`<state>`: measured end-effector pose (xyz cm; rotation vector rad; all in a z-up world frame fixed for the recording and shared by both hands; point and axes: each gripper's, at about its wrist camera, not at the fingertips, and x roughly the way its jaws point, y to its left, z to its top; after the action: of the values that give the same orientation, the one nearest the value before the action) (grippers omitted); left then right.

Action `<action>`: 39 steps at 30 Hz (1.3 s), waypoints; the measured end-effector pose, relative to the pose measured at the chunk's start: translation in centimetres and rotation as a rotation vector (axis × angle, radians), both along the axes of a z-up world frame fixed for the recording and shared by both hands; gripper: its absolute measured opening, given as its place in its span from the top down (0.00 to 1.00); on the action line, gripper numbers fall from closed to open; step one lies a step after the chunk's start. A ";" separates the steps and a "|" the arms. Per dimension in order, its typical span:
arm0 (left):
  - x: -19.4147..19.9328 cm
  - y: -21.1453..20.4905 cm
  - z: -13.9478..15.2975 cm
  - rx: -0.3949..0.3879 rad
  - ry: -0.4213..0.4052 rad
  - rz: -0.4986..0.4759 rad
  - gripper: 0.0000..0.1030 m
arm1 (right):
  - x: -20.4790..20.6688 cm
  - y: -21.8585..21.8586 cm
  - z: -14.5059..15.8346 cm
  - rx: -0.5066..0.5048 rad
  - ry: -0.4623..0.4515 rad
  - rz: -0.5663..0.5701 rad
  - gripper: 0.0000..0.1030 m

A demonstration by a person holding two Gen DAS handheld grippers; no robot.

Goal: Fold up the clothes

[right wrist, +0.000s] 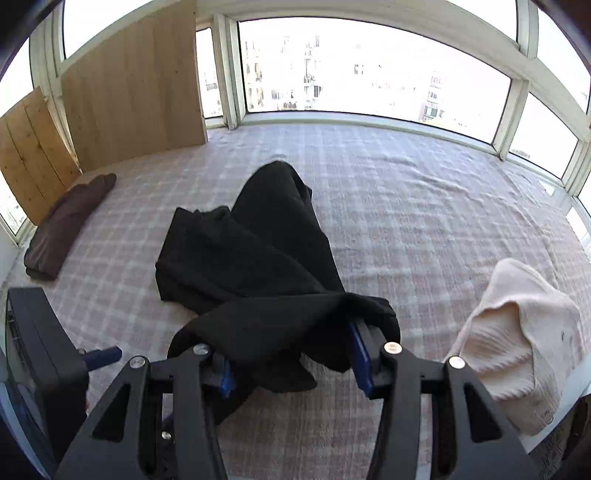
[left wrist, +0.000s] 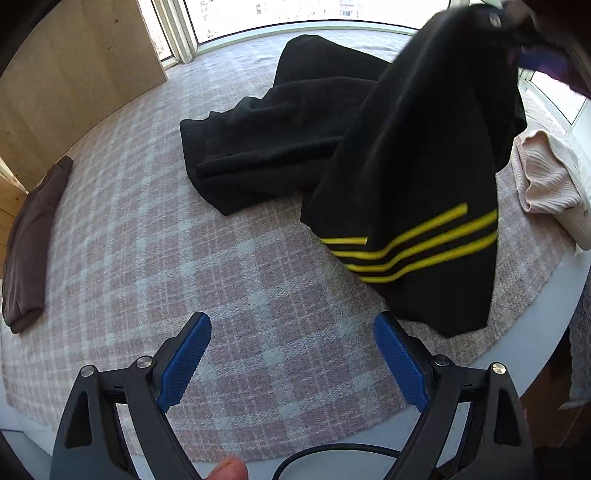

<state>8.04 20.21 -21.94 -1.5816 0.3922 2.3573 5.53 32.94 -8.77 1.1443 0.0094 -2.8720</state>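
A black garment with yellow stripes [left wrist: 406, 166] lies partly on the plaid cover [left wrist: 221, 277]. Its striped end hangs from the upper right, where my right gripper [left wrist: 495, 18] shows only as a blur. In the right wrist view the same black garment [right wrist: 251, 258] is draped over my right gripper [right wrist: 291, 332]. Its jaws stand apart and the blue pads [right wrist: 360, 354] show beside the cloth without pressing on it. My left gripper [left wrist: 291, 321] is wide open just above the cover, left of the striped end, with nothing between its fingers.
A folded brown garment [left wrist: 29, 243] lies at the far left by wooden boards [left wrist: 74, 74]. A cream ribbed garment [left wrist: 546, 177] sits heaped at the right, near the white table edge [left wrist: 517, 350]. Windows run along the far side.
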 end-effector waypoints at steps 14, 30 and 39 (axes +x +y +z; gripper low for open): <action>-1.7 0.4 0.1 -0.014 0.011 0.086 0.13 | 7.3 8.2 -7.9 0.005 -0.255 -0.136 0.30; -4.7 3.4 -0.5 -0.023 0.068 0.073 0.13 | -2.0 7.6 -11.2 -0.133 -0.222 0.002 0.86; -6.3 -11.3 6.6 -0.028 0.204 0.328 0.13 | 6.8 -6.5 -8.2 -0.127 -0.214 0.445 0.89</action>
<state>1.73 8.89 -15.33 -1.5203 0.2201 2.7842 12.29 26.43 -16.96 1.2353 0.0638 -2.3229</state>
